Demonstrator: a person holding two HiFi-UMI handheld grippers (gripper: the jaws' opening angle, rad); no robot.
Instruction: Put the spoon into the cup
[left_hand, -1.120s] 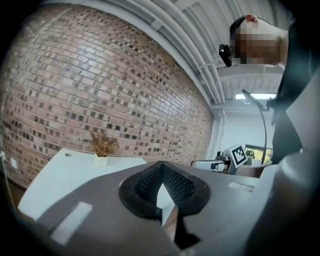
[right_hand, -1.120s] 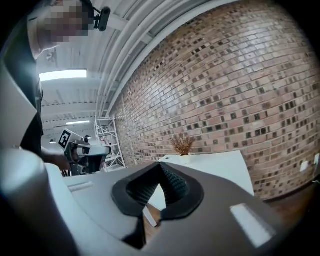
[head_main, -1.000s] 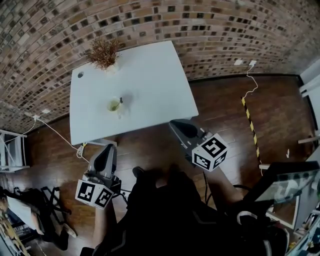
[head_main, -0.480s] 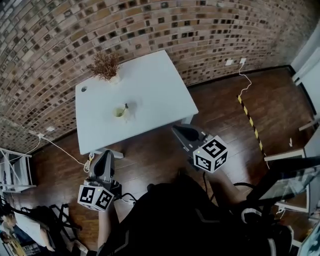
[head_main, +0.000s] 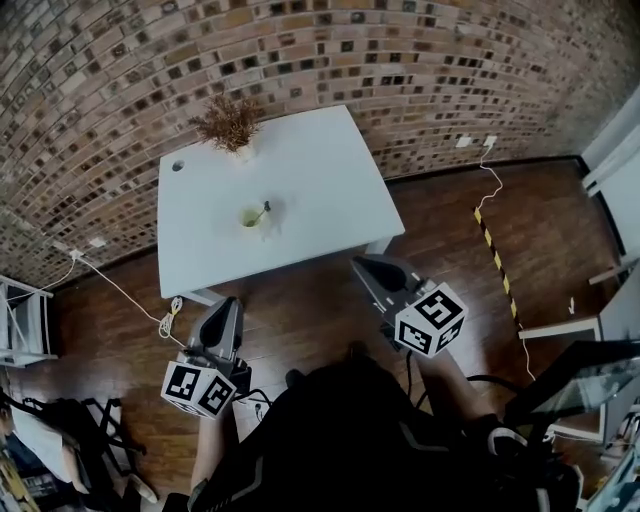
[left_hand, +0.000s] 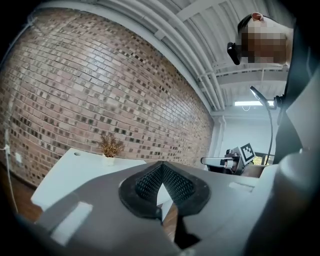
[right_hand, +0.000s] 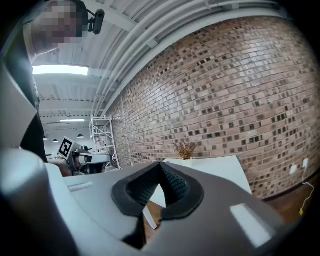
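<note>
A pale cup stands near the middle of the white table. A dark spoon handle leans out of the cup to the right. My left gripper is shut and empty, held over the floor just off the table's near edge. My right gripper is also shut and empty, by the table's near right corner. In the left gripper view the pads of the left gripper meet with nothing between them. The right gripper looks the same in its own view. The cup is hidden in both gripper views.
A dried plant in a small pot stands at the table's far edge against the brick wall. A white cable runs over the wooden floor at the left. A yellow-black strip lies on the floor at the right.
Both grippers have drifted slightly with the person, staying off the table's near edge and shut. The cup and spoon have kept their place on the table.
</note>
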